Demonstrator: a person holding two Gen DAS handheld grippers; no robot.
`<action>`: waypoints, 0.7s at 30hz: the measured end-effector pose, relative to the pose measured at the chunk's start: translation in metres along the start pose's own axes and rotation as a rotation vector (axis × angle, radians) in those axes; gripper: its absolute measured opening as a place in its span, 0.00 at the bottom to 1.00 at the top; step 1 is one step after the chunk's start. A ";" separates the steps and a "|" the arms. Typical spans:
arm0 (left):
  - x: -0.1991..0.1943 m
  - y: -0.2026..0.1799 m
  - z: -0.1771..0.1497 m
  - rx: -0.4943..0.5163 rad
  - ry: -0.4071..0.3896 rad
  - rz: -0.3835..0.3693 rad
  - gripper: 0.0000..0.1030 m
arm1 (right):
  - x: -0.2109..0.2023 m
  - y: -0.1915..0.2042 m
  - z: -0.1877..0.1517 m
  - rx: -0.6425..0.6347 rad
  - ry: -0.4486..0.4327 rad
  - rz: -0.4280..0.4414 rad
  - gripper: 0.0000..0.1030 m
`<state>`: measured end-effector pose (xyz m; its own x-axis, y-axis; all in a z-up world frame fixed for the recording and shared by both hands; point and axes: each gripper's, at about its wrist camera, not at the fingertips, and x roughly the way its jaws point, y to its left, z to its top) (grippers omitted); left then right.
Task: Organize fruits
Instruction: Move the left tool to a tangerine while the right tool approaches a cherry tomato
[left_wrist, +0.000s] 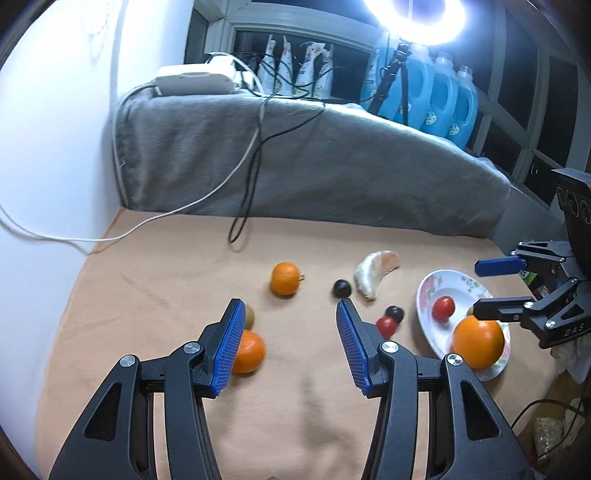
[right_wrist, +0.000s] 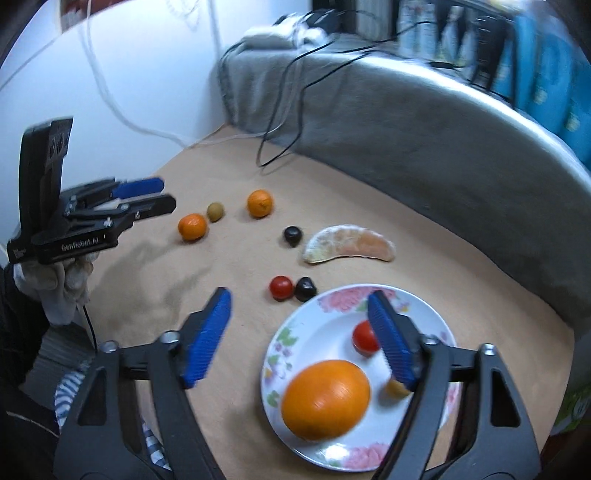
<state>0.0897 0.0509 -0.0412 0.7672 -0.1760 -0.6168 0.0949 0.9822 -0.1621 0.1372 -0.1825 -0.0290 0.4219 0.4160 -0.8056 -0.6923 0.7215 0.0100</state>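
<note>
**poster1:** Lots of fruit loose on the tan tabletop (right_wrist: 229, 266), grey blanket (right_wrist: 406, 125) heaped along the back, white wall on the left side.

**poster2:** yep, and the floral plate (right_wrist: 314, 314) has the big orange (right_wrist: 325, 400), a cherry tomato (right_wrist: 364, 338) and a small brownish fruit (right_wrist: 396, 388) on it. Grippers?

**poster1:** left gripper (left_wrist: 291, 325) gapes empty over the table, small orange (left_wrist: 249, 350) just beside one finger. Right gripper (right_wrist: 299, 332) hangs wide above the plate, holding nothing.
</note>
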 end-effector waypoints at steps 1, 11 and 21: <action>0.000 0.003 -0.001 -0.005 0.001 0.002 0.49 | 0.006 0.005 0.002 -0.021 0.022 0.006 0.63; 0.007 0.031 -0.009 -0.044 0.021 0.005 0.49 | 0.053 0.031 0.016 -0.145 0.158 0.022 0.39; 0.031 0.041 -0.014 -0.037 0.083 -0.013 0.49 | 0.092 0.036 0.021 -0.236 0.287 0.003 0.33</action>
<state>0.1088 0.0844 -0.0774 0.7105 -0.1950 -0.6762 0.0797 0.9770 -0.1980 0.1632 -0.1065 -0.0901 0.2615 0.2210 -0.9396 -0.8235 0.5588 -0.0977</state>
